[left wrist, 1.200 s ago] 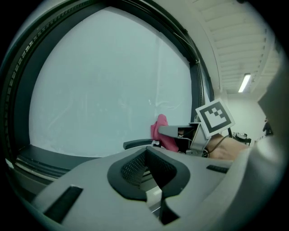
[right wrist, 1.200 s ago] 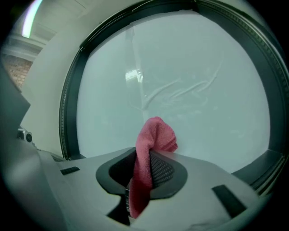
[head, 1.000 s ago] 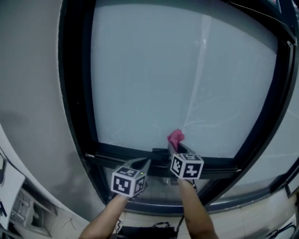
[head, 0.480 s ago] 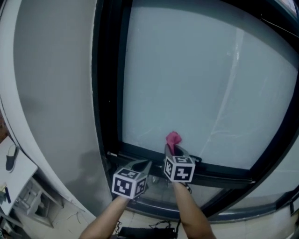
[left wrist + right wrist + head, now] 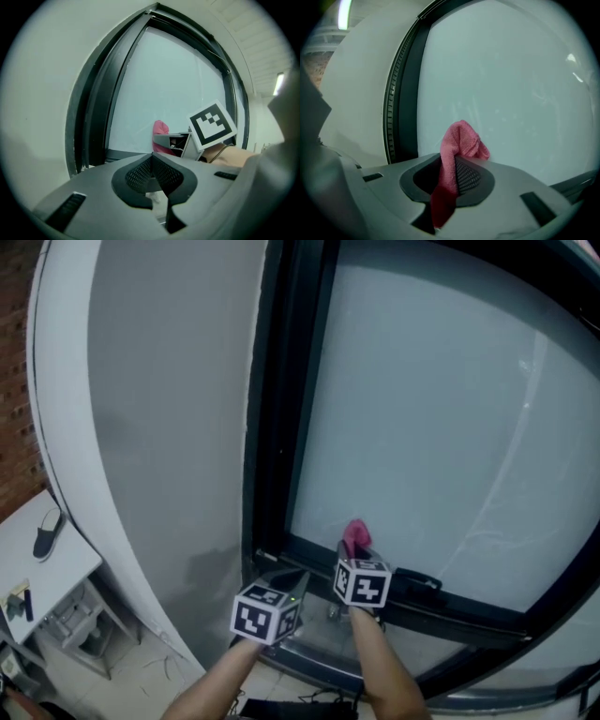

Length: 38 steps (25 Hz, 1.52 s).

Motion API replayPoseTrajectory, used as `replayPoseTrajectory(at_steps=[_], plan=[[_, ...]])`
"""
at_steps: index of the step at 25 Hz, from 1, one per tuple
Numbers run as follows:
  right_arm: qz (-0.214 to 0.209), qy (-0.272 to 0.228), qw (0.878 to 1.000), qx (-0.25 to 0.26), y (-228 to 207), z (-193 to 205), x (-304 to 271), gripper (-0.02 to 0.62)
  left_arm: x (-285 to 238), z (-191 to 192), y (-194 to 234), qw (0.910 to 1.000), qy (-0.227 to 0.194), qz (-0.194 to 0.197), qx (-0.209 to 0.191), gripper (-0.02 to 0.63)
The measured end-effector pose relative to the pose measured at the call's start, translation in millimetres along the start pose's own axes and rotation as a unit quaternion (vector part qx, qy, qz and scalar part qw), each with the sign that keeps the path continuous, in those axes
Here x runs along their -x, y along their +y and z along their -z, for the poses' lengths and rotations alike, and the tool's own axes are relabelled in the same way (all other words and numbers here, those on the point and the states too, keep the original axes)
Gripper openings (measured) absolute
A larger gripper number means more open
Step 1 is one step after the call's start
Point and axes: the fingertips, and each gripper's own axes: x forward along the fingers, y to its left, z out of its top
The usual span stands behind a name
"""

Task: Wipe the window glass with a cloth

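Left tool (image 5: 152, 171) is sitting with its jaws closed on nothing, and the right tool (image 5: 452, 177) is pinching the pink cloth (image 5: 458, 140), which is poking up near the bottom of the window glass (image 5: 511, 84). Only the head view is showing the white worktop (image 5: 70, 568) off to the left.

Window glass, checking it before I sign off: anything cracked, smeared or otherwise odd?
Only faint pale streaks slanting down the right part of the glass; I can't tell whether they are smears or reflections. The frame looks whole.
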Motion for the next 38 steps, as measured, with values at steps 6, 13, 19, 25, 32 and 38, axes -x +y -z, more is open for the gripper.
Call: replayPoseTrajectory(at_steps=[6, 13, 19, 25, 32, 38], plan=[[-0.055, 0.010, 0.998, 0.011, 47.6, -4.3, -27.8, 0.064, 19.7, -1.0, 29.9, 0.9993, -0.008, -0.035, 0.009, 0.008], [-0.117, 0.019, 0.993, 0.014, 91.1, -10.0, -49.9, 0.064, 35.8, -8.3, 57.9, 0.9972, -0.022, -0.071, 0.006, 0.008], [-0.187, 0.005, 0.982, -0.002, 107.8, -23.4, -38.5, 0.064, 39.0, -27.0, 63.7, 0.9964, -0.033, -0.077, 0.006, 0.008], [-0.210, -0.082, 0.974, -0.011, 89.2, -62.1, 16.3, 0.064, 37.8, -56.4, 46.3, 0.9966, -0.063, -0.054, -0.009, 0.008], [-0.170, -0.188, 0.967, 0.023, 41.5, -118.0, 92.8, 0.066, 22.8, -106.3, -2.2, 0.9926, -0.109, 0.000, -0.053, 0.008], [-0.108, -0.248, 0.961, 0.064, -10.0, -148.2, 156.9, 0.067, 6.3, -138.5, -62.3, 0.9837, -0.144, 0.069, -0.082, 0.008]])
